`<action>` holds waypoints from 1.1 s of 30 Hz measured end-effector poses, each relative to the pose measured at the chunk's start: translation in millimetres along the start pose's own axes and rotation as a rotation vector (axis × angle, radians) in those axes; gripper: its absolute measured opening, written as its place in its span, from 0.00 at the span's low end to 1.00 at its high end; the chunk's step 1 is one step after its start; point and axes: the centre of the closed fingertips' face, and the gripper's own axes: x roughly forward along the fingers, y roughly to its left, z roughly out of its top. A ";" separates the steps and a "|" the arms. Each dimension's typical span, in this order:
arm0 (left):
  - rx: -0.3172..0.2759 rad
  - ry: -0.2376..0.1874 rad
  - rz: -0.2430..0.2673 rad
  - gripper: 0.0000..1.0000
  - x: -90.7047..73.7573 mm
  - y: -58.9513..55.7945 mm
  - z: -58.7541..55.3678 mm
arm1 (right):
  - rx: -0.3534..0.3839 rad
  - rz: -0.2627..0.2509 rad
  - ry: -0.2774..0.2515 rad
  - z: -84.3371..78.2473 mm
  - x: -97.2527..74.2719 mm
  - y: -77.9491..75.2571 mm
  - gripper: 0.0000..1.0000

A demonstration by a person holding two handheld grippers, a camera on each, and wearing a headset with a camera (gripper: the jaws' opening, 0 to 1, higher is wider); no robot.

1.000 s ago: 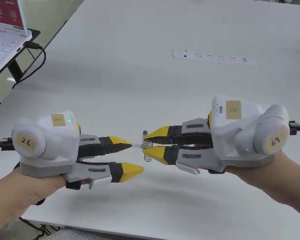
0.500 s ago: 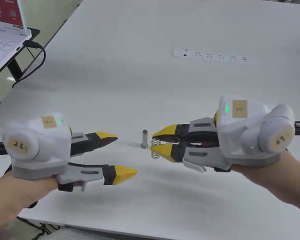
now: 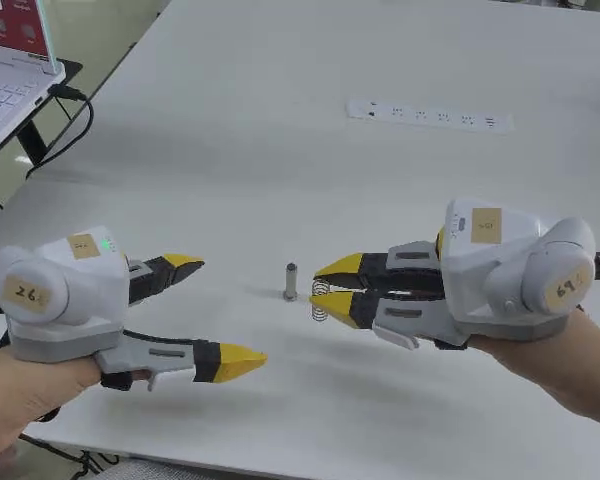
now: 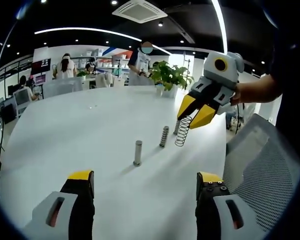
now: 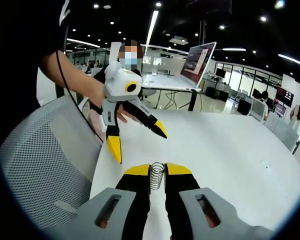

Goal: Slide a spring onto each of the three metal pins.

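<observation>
Left gripper view: right hand-held gripper pinches a spring | left hand-held gripper wide open, empty | near pin bare; spring-covered pin beyond looks done

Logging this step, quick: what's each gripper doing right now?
Left gripper: open, holding nothing.
Right gripper: shut on a small coiled metal spring.

The left gripper carries a round sticker at its back end reading "26". The right gripper has a rear sticker that looks like "69". The tan labels on top of both are illegible.
</observation>
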 end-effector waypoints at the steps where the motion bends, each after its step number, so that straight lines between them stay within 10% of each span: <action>1: 0.001 0.001 0.002 0.82 -0.2 0.4 -0.1 | -0.001 -0.001 0.001 -0.2 0.1 -0.2 0.07; 11: -0.002 0.002 0.027 0.98 -0.9 5.3 1.4 | -0.003 0.001 0.001 0.5 5.5 -2.7 0.07; 33: -0.013 0.001 0.034 0.98 -3.1 7.5 -2.2 | -0.008 -0.024 0.013 -2.9 27.3 -21.3 0.07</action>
